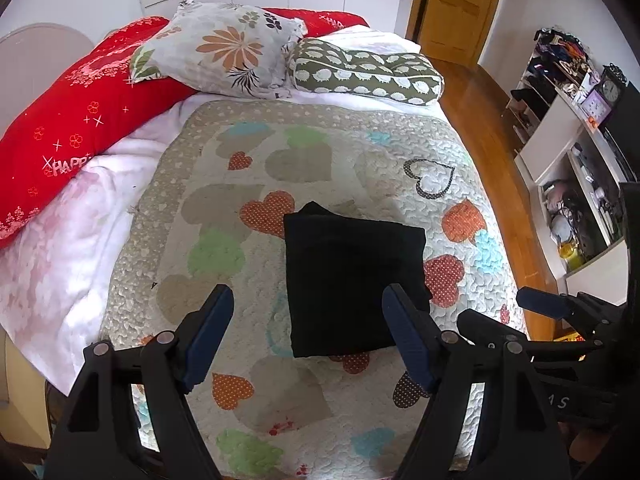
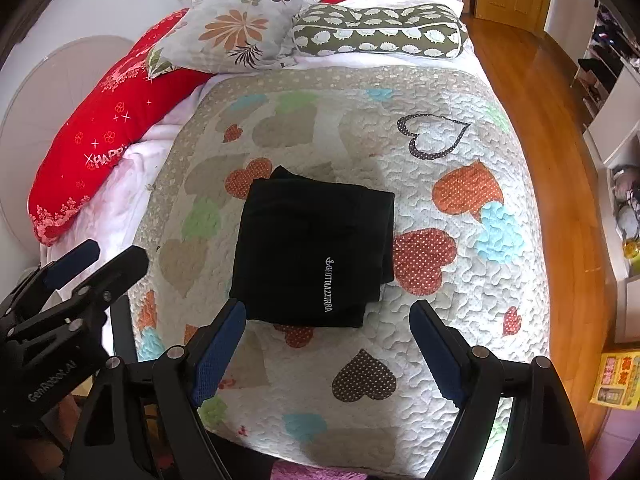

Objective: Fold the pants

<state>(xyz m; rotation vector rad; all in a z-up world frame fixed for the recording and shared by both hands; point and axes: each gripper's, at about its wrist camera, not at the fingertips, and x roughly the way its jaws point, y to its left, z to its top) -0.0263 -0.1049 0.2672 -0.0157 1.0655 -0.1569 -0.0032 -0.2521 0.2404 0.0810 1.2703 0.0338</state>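
Note:
The black pants (image 1: 352,280) lie folded into a compact rectangle on the heart-patterned quilt (image 1: 248,184). In the right wrist view the pants (image 2: 312,248) show white lettering on the top layer. My left gripper (image 1: 308,300) is open and empty, held above the quilt near the pants' front edge. My right gripper (image 2: 326,316) is open and empty, also raised just in front of the pants. The right gripper also shows at the right edge of the left wrist view (image 1: 504,312), and the left gripper at the left edge of the right wrist view (image 2: 108,256).
A red blanket (image 1: 76,120), a floral pillow (image 1: 224,48) and a green patterned bolster (image 1: 368,72) lie at the head of the bed. White shelves (image 1: 572,152) with clutter stand to the right across the wooden floor (image 1: 480,112). A wooden door (image 1: 456,4) is at the back.

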